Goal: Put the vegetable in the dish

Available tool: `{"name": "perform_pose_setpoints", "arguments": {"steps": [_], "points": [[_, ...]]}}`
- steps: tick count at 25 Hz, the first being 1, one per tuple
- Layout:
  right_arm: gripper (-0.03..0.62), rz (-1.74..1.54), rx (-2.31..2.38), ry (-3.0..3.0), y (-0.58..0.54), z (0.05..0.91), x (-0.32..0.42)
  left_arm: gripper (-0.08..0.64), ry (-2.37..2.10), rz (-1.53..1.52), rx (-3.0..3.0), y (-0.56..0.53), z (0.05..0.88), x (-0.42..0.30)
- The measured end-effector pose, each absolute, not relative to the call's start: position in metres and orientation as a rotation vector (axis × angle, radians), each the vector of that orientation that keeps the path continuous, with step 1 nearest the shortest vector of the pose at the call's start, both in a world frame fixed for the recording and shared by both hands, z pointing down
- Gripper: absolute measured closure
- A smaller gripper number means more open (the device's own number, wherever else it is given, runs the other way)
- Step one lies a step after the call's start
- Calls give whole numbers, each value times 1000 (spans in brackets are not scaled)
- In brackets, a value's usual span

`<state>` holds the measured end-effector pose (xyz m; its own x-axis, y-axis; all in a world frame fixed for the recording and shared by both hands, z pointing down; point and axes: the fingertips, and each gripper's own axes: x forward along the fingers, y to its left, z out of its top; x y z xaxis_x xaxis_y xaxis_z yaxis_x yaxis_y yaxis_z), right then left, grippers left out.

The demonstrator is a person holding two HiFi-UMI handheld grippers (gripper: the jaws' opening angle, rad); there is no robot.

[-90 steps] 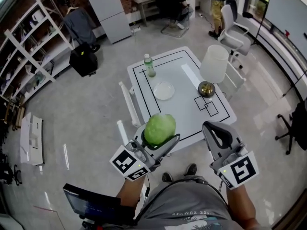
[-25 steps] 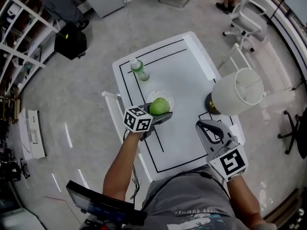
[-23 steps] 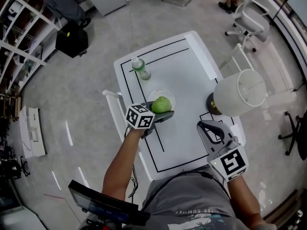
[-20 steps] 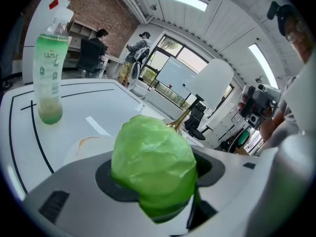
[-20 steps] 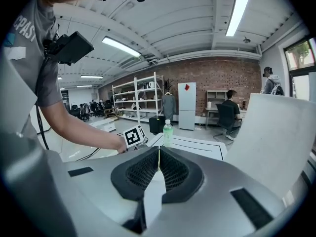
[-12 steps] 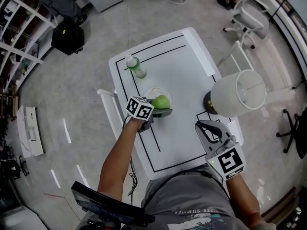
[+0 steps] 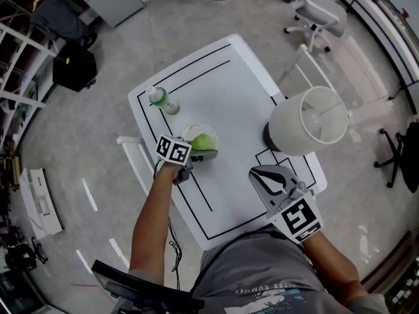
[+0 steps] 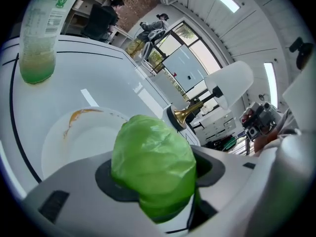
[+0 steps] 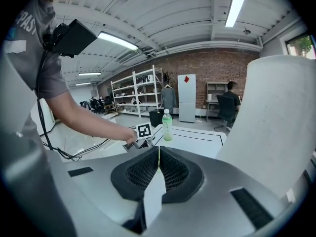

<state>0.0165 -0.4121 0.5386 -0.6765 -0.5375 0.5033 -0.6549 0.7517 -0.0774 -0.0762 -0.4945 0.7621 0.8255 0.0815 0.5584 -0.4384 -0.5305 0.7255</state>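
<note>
One cabbage (image 8: 153, 164): you hold it in the left gripper (image 7: 200, 154), whose jaws stand wide and press on its sides. It hangs over the near edge of the dish (image 7: 190, 131); I cannot tell whether it touches the dish.
Risk, off-centre release: the cabbage sits over the near rim rather than the middle, so if you let go here it may land on the rim, tip the dish or fall onto the table (image 7: 226, 84). Carry it further over the middle first.
Risk, rolling: the cabbage is round and the dish looks shallow. Dropped from any height, it will probably roll out, so lower it until it rests before you spread the jaws.
Risk, snagging: the leaves look soft and wrinkled. If you pull back before the pads are clear, they could drag the cabbage out with them or shove the dish.
Risk, bottle (image 7: 161, 100): it stands upright just beyond the dish on your left, so a wide sweep of the gripper could knock it over.
Dish contents: nothing lies in it yet, apart from an orange-brown smear near the far rim.
Bottle contents: green liquid fills its lower part, and the cap is on.
Right gripper (image 7: 260, 173): its jaws are together with nothing between them. You hold it over the table's near right part, near the lamp (image 7: 308, 120), and swinging it could bump the shade.
</note>
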Motion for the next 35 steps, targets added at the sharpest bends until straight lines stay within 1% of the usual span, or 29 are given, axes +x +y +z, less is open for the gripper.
{"name": "perform_pose_setpoints", "arguments": {"steps": [8, 12, 18, 27, 29, 35], "points": [[584, 367, 882, -2500, -412, 545, 15, 284, -256, 716, 2041, -498, 765, -76], [584, 387, 872, -2492, -410, 551, 17, 241, -279, 708, 2093, -505, 758, -73], [584, 387, 855, -2507, -411, 552, 16, 231, -333, 744, 2154, -514, 751, -74], [584, 401, 830, -2505, -410, 556, 14, 216, -555, 809, 2249, -531, 748, -98], [584, 399, 828, -2505, -409, 555, 18, 199, -613, 826, 2264, -534, 749, -100], [584, 406, 831, -2494, -411, 559, 15, 179, -695, 782, 2275, -540, 750, -109]]}}
